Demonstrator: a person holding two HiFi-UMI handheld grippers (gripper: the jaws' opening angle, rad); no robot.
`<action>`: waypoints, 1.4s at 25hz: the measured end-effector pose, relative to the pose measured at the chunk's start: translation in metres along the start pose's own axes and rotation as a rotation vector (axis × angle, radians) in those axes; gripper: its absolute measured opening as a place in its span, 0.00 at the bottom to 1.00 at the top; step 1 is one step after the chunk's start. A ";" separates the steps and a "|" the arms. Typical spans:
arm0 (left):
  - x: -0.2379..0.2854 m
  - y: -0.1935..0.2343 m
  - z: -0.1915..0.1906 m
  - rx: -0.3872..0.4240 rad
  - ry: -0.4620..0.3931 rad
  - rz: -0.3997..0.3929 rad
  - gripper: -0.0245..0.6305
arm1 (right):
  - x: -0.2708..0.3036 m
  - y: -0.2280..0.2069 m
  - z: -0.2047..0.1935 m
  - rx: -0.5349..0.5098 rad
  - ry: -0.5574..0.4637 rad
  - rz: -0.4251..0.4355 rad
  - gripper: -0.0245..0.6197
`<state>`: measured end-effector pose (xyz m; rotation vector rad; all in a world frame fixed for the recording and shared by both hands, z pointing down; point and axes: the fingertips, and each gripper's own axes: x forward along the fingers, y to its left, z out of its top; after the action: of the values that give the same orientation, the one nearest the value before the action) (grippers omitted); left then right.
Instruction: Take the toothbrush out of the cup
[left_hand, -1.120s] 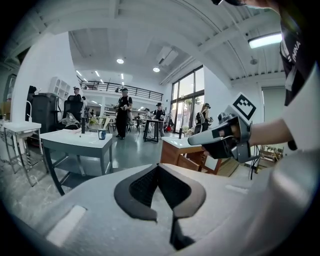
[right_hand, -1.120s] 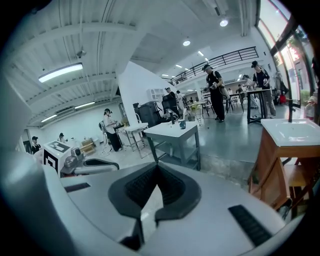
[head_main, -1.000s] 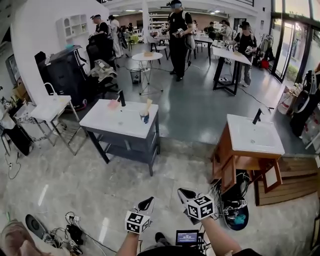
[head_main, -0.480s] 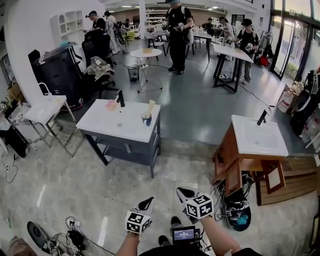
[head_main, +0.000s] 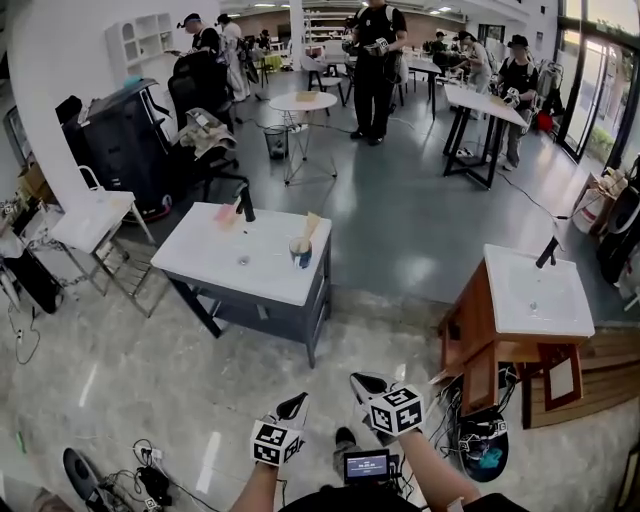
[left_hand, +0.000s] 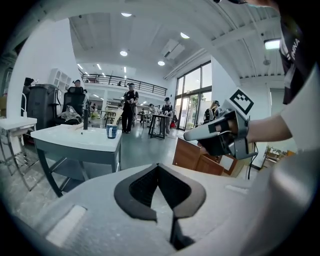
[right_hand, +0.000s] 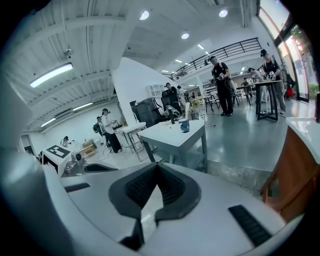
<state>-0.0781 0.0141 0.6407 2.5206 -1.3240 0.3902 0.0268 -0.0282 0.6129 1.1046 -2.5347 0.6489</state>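
Low over the marbled floor, the left gripper (head_main: 292, 406) and right gripper (head_main: 368, 386) are both clenched shut, with nothing between their jaws. Well ahead is a white-topped table (head_main: 200, 255). Near its right edge stands the cup (head_main: 300, 253), the toothbrush (head_main: 312, 226) upright inside it.

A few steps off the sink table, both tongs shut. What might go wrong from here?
The cup sits near the counter's right edge; a clumsy reach may knock it off. The left tongs and right tongs are shut and must open before the toothbrush. Loose cables lie on the floor nearby.
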 end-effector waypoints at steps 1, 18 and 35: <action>0.010 0.008 0.006 -0.002 0.000 0.006 0.05 | 0.008 -0.008 0.009 -0.002 0.000 0.004 0.05; 0.119 0.094 0.072 -0.040 -0.004 0.119 0.05 | 0.109 -0.106 0.088 -0.002 0.038 0.093 0.05; 0.215 0.216 0.130 -0.005 -0.029 0.031 0.05 | 0.227 -0.155 0.171 -0.012 0.035 0.032 0.05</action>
<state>-0.1251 -0.3132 0.6203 2.5133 -1.3751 0.3570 -0.0226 -0.3483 0.6109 1.0417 -2.5282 0.6553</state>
